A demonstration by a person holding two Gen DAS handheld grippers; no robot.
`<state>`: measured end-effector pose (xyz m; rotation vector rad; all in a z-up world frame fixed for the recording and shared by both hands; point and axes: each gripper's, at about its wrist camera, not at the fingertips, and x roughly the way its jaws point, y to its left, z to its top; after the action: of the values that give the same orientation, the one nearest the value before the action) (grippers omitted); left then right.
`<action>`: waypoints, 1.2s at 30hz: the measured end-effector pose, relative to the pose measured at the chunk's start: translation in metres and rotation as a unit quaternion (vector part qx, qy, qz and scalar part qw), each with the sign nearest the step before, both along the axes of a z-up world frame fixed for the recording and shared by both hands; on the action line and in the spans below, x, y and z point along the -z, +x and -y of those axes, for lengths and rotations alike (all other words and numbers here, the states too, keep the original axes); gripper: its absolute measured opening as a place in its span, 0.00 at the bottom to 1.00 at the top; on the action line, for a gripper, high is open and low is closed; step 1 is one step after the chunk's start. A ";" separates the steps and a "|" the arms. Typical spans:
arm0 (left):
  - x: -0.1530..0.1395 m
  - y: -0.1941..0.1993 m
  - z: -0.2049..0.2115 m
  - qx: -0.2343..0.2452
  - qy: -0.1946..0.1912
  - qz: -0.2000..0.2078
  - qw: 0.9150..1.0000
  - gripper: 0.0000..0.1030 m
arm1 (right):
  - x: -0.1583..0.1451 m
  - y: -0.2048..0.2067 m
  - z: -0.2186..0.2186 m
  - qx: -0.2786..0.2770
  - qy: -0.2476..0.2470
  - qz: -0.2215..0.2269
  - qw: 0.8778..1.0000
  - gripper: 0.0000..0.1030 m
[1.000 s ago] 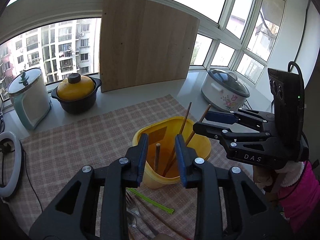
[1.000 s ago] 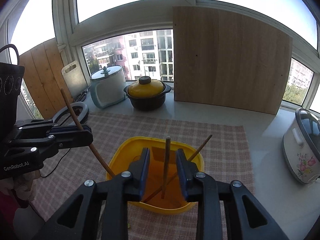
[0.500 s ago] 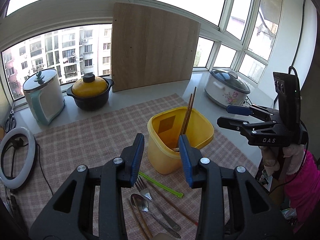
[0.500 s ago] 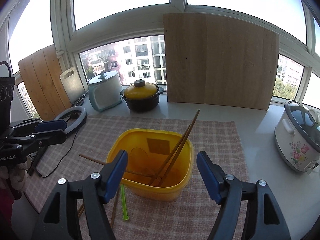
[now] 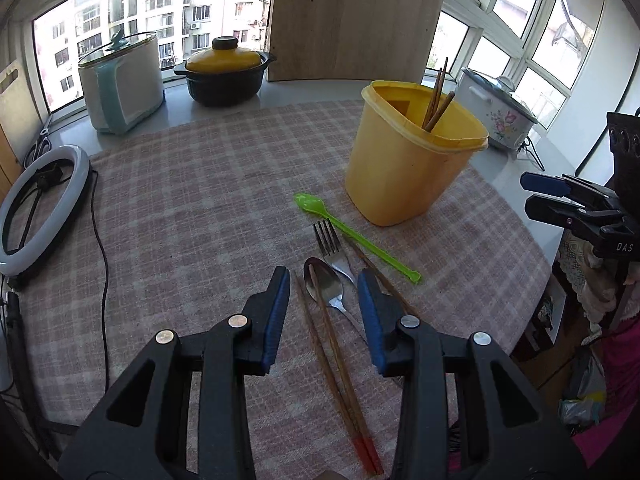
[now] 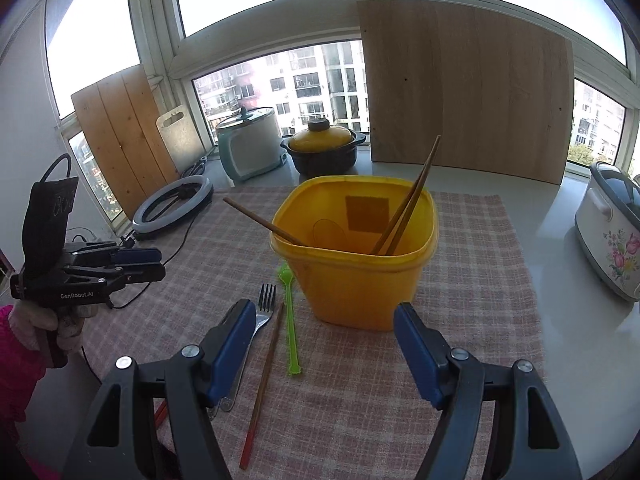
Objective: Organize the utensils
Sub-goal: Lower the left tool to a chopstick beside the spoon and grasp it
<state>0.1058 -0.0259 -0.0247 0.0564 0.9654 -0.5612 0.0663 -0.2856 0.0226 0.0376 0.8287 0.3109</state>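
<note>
A yellow tub (image 5: 412,160) (image 6: 356,256) stands on the checked cloth with three wooden chopsticks (image 6: 404,208) leaning inside it. On the cloth in front of it lie a green plastic spoon (image 5: 352,236) (image 6: 290,320), a metal fork (image 5: 332,246) (image 6: 262,312), a metal spoon (image 5: 326,286) and loose chopsticks (image 5: 340,372) (image 6: 262,384). My left gripper (image 5: 323,292) is open and empty, low over the metal spoon and chopsticks. My right gripper (image 6: 325,320) is open wide and empty, in front of the tub.
A yellow-lidded black pot (image 5: 228,76), a white-and-teal cooker (image 5: 124,84) and a wooden board (image 5: 352,20) stand at the back. A floral cooker (image 6: 608,240) is at the right, a ring light (image 5: 36,204) with cable at the left.
Both grippers let go of their chopsticks into the tub, opened and pulled back. My left gripper has come down over the utensils on the cloth.
</note>
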 end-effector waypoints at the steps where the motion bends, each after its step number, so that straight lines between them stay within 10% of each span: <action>1: 0.008 -0.003 0.002 0.003 0.004 -0.010 1.000 0.32 | 0.009 -0.002 -0.004 -0.006 0.000 -0.011 1.000 0.71; 17: 0.076 -0.014 0.031 0.039 0.065 -0.085 0.993 0.18 | 0.113 0.022 -0.066 -0.069 0.002 -0.174 0.982 0.35; 36: 0.084 0.000 0.039 0.041 0.078 -0.080 0.993 0.10 | 0.129 0.051 -0.097 -0.082 -0.058 -0.205 0.974 0.21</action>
<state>0.1063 -0.0645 -0.1091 0.1938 1.1654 -0.5724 0.1175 -0.1887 -0.1063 -0.0795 1.2622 0.4180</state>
